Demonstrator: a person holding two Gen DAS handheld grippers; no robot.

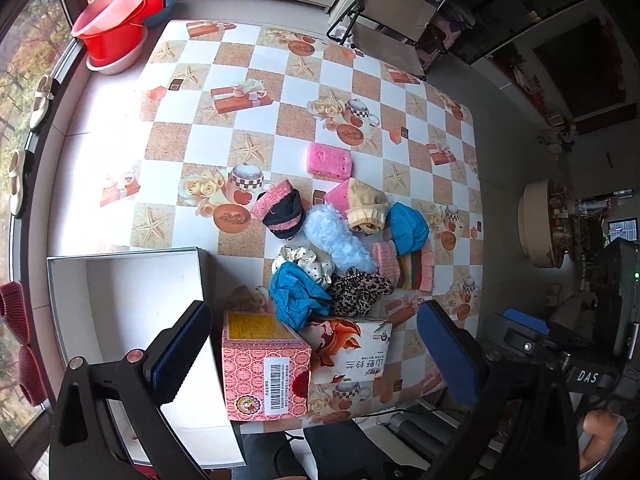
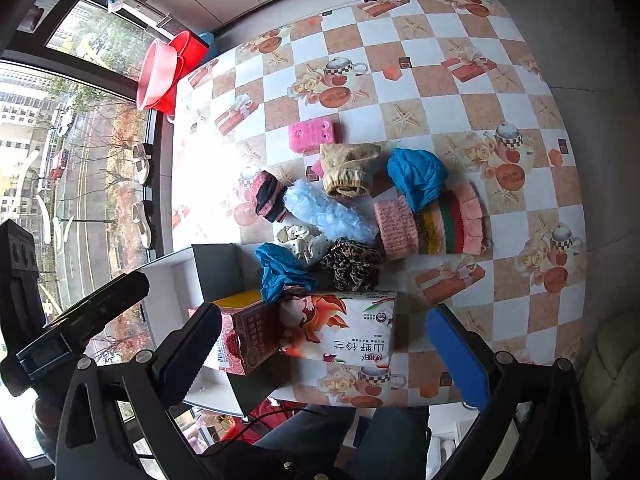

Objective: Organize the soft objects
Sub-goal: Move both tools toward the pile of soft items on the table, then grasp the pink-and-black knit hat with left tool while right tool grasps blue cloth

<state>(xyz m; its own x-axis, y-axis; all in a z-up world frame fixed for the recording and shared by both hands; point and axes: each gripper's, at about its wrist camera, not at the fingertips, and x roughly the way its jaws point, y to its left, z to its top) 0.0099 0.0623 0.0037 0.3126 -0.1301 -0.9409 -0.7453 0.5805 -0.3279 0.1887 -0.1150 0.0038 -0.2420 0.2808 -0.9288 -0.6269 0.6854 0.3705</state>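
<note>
On the checkered table [image 1: 320, 92] nothing's been sorted yet, by the look of it. Big white box [image 1: 132, 292] sits open at the near-left edge w/ no soft item visible inside, so I'd judge this as the very start: picking a first item.

Soft pile is mid-table, just beyond the two cartons. Largest to smallest, roughly: striped knit piece [image 2: 444, 224] on the right, fluffy light-blue piece [image 1: 340, 240] in the middle, tan knit hat [image 2: 348, 170], two blue cloths, one far [image 2: 416, 176] and one near [image 1: 296, 292], pink sponge [image 1: 329, 161] apart at the back, black-and-pink sock [image 1: 282, 212], leopard scrunchie [image 1: 358, 292], polka-dot scrunchie [image 1: 310, 262].

Pink carton [image 1: 264, 368] and floral tissue pack [image 2: 340, 328] stand btwn the grippers and the pile.

Left gripper [image 1: 316, 356] hangs over the near edge, jaws spread wide, holding nothing. Right gripper [image 2: 324, 356] same: spread, empty.

Next move prob needs a reach over the cartons to the near blue cloth, closest to the box, then a firm pinch since the fabric's loose and bunched.
</note>
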